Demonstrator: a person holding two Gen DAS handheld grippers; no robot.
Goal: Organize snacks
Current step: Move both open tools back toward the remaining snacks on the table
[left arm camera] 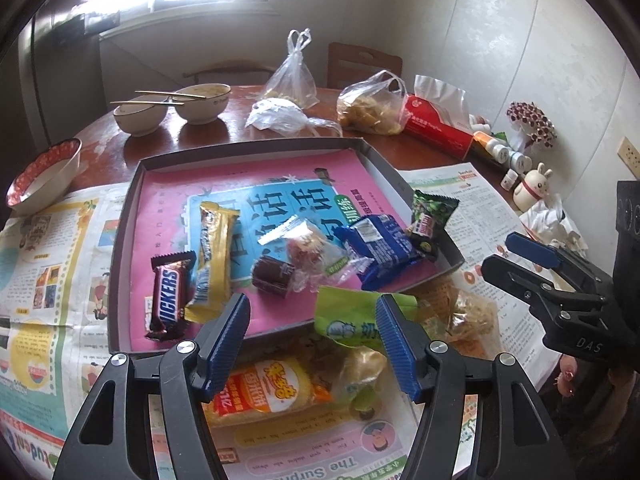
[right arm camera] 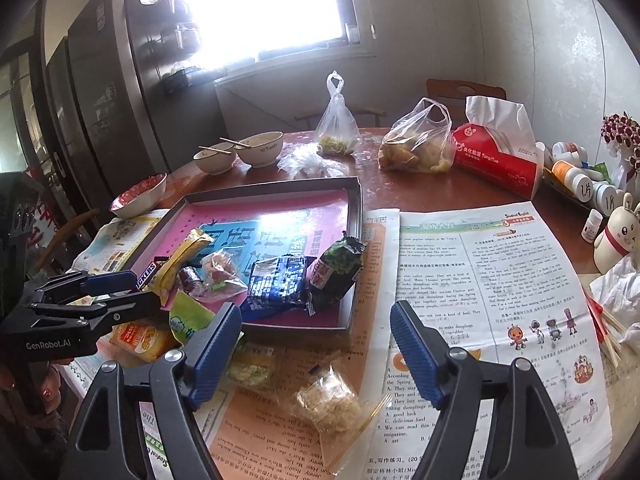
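A shallow grey tray with a pink lining holds a Snickers bar, a yellow bar, a blue packet, a dark green packet and small wrapped sweets. In front of the tray, on newspaper, lie a light green packet and a yellow-orange packet. My left gripper hovers open above them, holding nothing. My right gripper is open and empty at the tray's near right corner, above a clear bag of crumbly snack.
Newspapers cover the near half of the round wooden table. Behind the tray stand two bowls with chopsticks, tied plastic bags and a red tissue pack. A red-patterned bowl sits left; bottles and a rabbit figure sit right.
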